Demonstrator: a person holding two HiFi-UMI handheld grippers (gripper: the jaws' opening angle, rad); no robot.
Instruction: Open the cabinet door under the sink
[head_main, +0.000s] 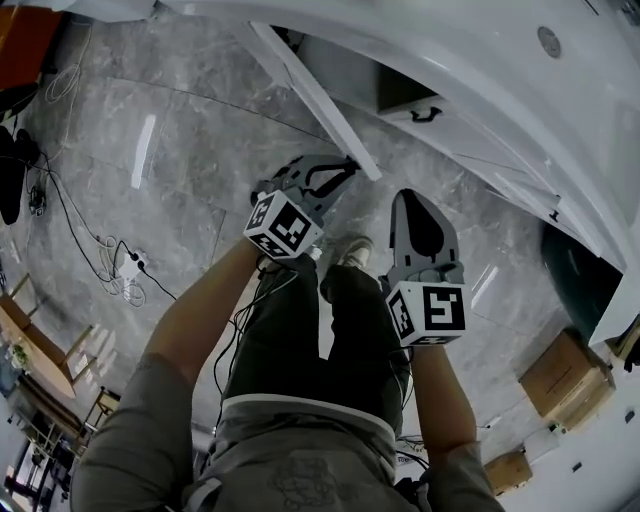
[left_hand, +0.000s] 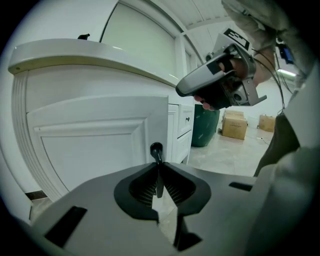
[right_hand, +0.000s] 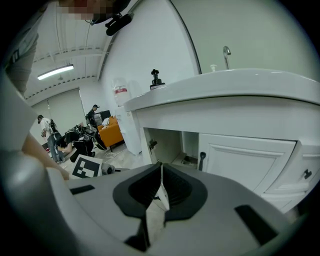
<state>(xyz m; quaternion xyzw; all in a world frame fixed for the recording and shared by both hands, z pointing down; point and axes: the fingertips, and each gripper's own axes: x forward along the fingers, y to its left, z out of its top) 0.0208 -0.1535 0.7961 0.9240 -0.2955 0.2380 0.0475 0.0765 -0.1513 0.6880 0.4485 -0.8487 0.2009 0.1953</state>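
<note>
The white cabinet door (head_main: 310, 95) under the sink stands swung out and shows edge-on from above. In the left gripper view its panelled face (left_hand: 95, 145) fills the left side. My left gripper (head_main: 340, 172) (left_hand: 158, 165) is shut on the door's black handle (left_hand: 156, 149), which runs down between the pads. My right gripper (head_main: 412, 198) (right_hand: 160, 165) hovers just to the right, clear of the cabinet, shut with nothing in it. The right gripper view shows the opened compartment (right_hand: 165, 145), the neighbouring shut door (right_hand: 245, 162) with its black handle (right_hand: 201, 160), and the faucet (right_hand: 226, 55).
A dark green bin (head_main: 575, 275) stands beside the vanity's right end, with cardboard boxes (head_main: 565, 375) near it. Cables and a power strip (head_main: 125, 270) lie on the marble floor at left. People (right_hand: 55, 140) and an orange sofa (right_hand: 110, 130) are far behind.
</note>
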